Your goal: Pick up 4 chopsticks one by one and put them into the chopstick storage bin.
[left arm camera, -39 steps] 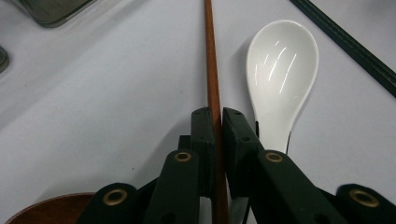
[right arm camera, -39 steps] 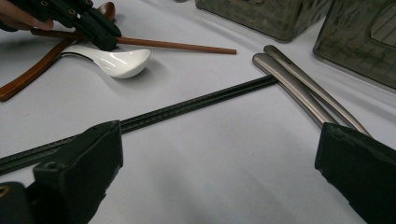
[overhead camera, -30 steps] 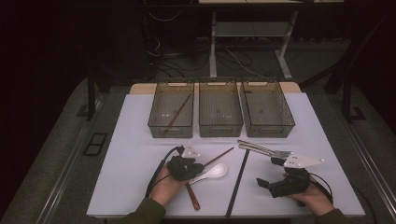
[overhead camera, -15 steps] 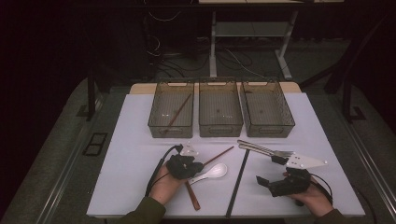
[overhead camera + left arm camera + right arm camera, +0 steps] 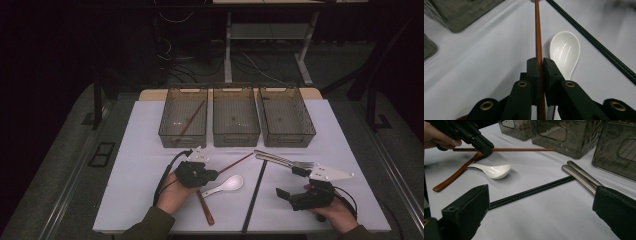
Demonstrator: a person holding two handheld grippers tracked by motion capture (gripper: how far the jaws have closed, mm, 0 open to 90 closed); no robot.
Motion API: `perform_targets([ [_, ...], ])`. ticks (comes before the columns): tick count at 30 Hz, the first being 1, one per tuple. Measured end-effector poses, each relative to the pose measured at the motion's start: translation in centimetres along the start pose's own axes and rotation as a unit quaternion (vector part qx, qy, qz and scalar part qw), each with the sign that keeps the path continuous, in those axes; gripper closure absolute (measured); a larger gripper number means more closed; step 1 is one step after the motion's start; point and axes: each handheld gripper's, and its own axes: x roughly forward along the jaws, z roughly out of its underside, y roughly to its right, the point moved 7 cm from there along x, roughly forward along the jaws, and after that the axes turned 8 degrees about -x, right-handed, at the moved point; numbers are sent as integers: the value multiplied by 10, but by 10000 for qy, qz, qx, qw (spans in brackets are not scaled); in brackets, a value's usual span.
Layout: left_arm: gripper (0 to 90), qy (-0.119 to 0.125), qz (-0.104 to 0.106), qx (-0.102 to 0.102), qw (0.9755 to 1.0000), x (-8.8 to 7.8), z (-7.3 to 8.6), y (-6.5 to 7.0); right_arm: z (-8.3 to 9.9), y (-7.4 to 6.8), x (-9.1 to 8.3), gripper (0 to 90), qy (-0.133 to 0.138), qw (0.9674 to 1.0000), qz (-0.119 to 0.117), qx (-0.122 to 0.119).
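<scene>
**Chopstick clamped in your left gripper, lifted level over the table**

The chopstick [image 5: 538, 37] sits between the jaws of your left gripper [image 5: 541, 65], which are almost fully closed, both pads pressed on the brown shaft. In the right gripper view the same chopstick [image 5: 521, 149] runs level, clear of the table, its free end near the front wall of the middle bin [image 5: 564, 135]. In the high view it slants from the left gripper [image 5: 212, 175] up and away toward the bins, tip short of them.

Just beside the held shaft lies the white spoon [image 5: 564, 51], bowl up, on the table [image 5: 486, 62]. A brown curved utensil [image 5: 454, 177] lies under the left gripper, its handle end toward you; whether it touches the spoon you cannot tell.

Your right gripper [image 5: 539, 212] stands wide apart with nothing between its jaws. It hovers low over the table at your right [image 5: 300, 192]. Beyond its jaws lie a black chopstick pair [image 5: 531, 191], together, and two metal handles [image 5: 580, 177] side by side, which in the high view end in a fork [image 5: 300, 163].

Three wire bins stand in a row at the far side. The left bin [image 5: 183, 117] holds one brown chopstick [image 5: 190, 121], lying diagonally. The right bin [image 5: 286, 116] stands well apart from both grippers.
</scene>
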Motion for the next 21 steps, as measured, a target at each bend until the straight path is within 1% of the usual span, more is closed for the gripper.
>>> perform_targets([
  [3,828,25,30,4,10000,-3,-3,-1,0,1,2,8,-13,10000,-8,-6],
  [7,829,35,30,83,10000,-8,-6,-5,0,2,3,9,-4,10000,-22,36],
  [10,828,137,47,70,9999,-11,-10,-8,1,1,2,9,-14,10000,-25,7],
  [11,828,132,56,72,9999,-12,-11,-9,0,1,3,9,27,10000,-20,43],
  [13,828,126,62,81,9999,-13,-13,-11,1,2,3,9,-14,10000,-11,-9],
  [14,828,138,65,107,9998,-15,-14,-12,2,2,3,9,-50,10000,-22,29],
  [16,829,167,64,107,9998,-17,-16,-14,2,1,3,9,-26,10000,-21,13],
  [18,828,152,6,143,9998,-20,-18,-17,0,0,3,8,37,10000,-45,14],
  [19,828,170,0,129,9998,-21,-20,-18,-1,-1,4,8,39,10000,-58,15],
  [20,829,179,-15,145,9997,-23,-21,-20,0,-1,4,9,25,10000,-71,-35],
  [21,829,207,-38,126,9997,-25,-23,-21,0,-1,5,9,-4,10000,-78,-18],
])
